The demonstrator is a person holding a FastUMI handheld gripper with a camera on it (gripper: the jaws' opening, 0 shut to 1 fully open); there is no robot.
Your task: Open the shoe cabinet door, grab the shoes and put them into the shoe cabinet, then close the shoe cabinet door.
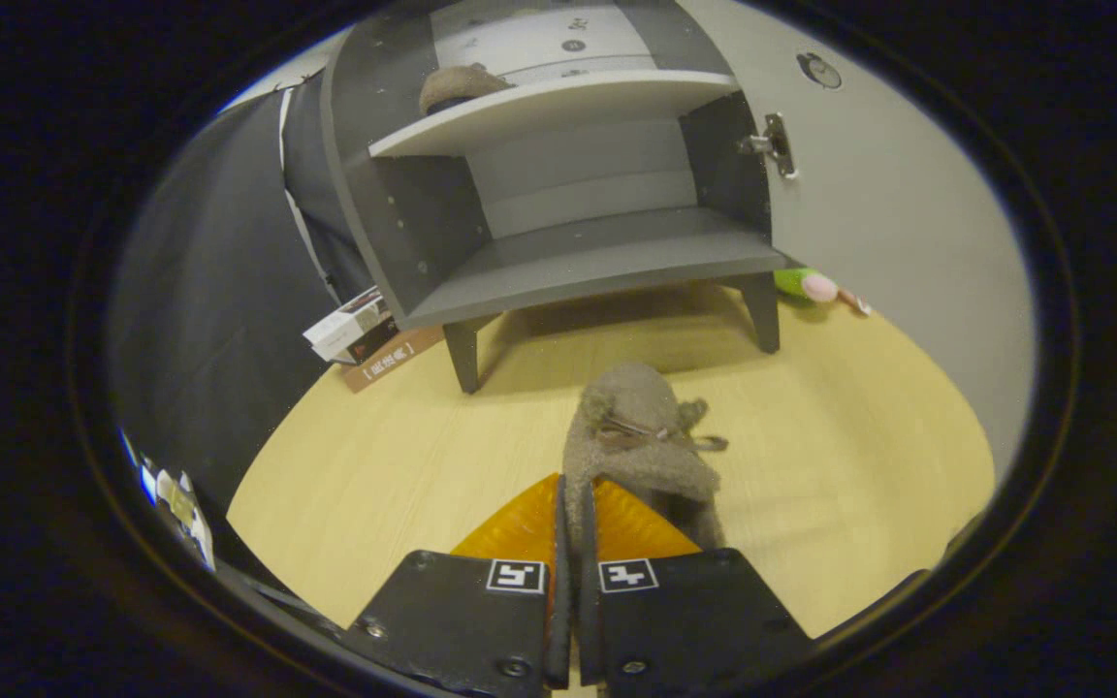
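A fuzzy grey-brown shoe [638, 436] with a small bow hangs between my fingers, its rear edge pinched in the narrow gap, so my gripper [575, 514] is shut on it. The shoe is lifted over the wooden floor [403, 465]. Beyond it stands the grey shoe cabinet [558, 252] on short legs, its door [898, 213] swung wide to the right. The lower shelf [607, 262] is bare. A second matching shoe [457, 87] lies on the upper shelf [558, 107], toward its left end.
Boxes and a book [365, 334] lie on the floor left of the cabinet, against the black cloth wall. A green and pink toy [811, 284] lies behind the cabinet's right leg by the door. A hinge [777, 145] sticks out at the door's inner edge.
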